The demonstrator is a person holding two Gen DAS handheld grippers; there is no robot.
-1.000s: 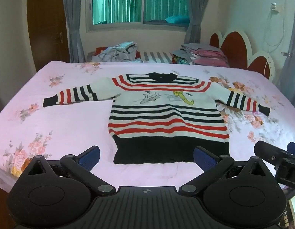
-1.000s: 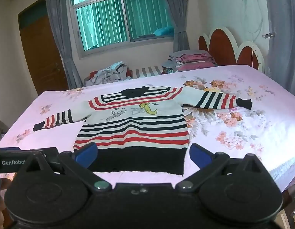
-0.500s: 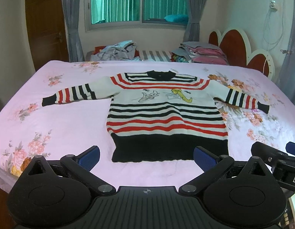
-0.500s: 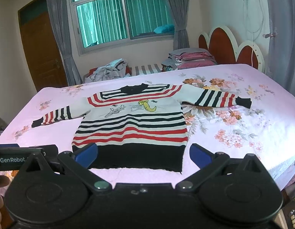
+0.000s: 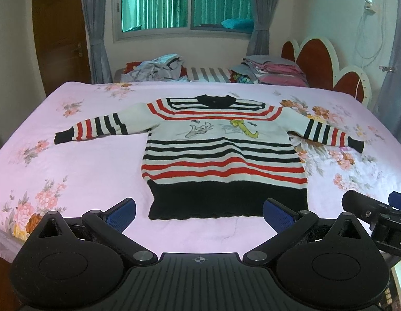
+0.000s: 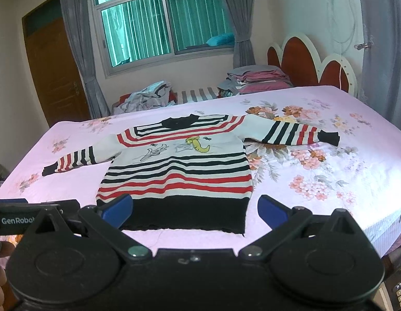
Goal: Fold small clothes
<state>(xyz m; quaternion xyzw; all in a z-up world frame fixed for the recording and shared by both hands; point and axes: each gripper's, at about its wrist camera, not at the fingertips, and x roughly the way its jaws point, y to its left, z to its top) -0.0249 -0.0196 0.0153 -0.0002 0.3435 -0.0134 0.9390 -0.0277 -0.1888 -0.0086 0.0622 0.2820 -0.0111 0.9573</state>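
Down low, the left gripper (image 5: 199, 213) is spread wide with nothing between its blue pads (image 5: 121, 212), hanging just off the sweater's black hem. The right gripper (image 6: 195, 208) is equally spread and empty, also short of that hem; its left pad overlaps the hem's corner in the right wrist view, though whether it touches cannot be told.

The sweater (image 5: 223, 153) lies flat and face up on the bed (image 5: 78, 160), hem toward the grippers and black collar pointing away toward the window (image 5: 184, 2). Its body runs lengthwise from hem to collar, while the two striped sleeves reach straight out to either side, so the widest span goes across the bed. A cartoon print sits on the white chest, above black and red bands.

Under the sweater is a pink sheet printed with flowers. Beyond the sweater's collar, past the bed's far edge, a loose heap of clothes (image 5: 156, 68) and a folded stack (image 5: 270, 73) lie below the window, which has grey curtains. A red and white headboard (image 6: 311, 63) stands off the sweater's right sleeve, and a brown door (image 6: 55, 77) stands beyond the left sleeve.
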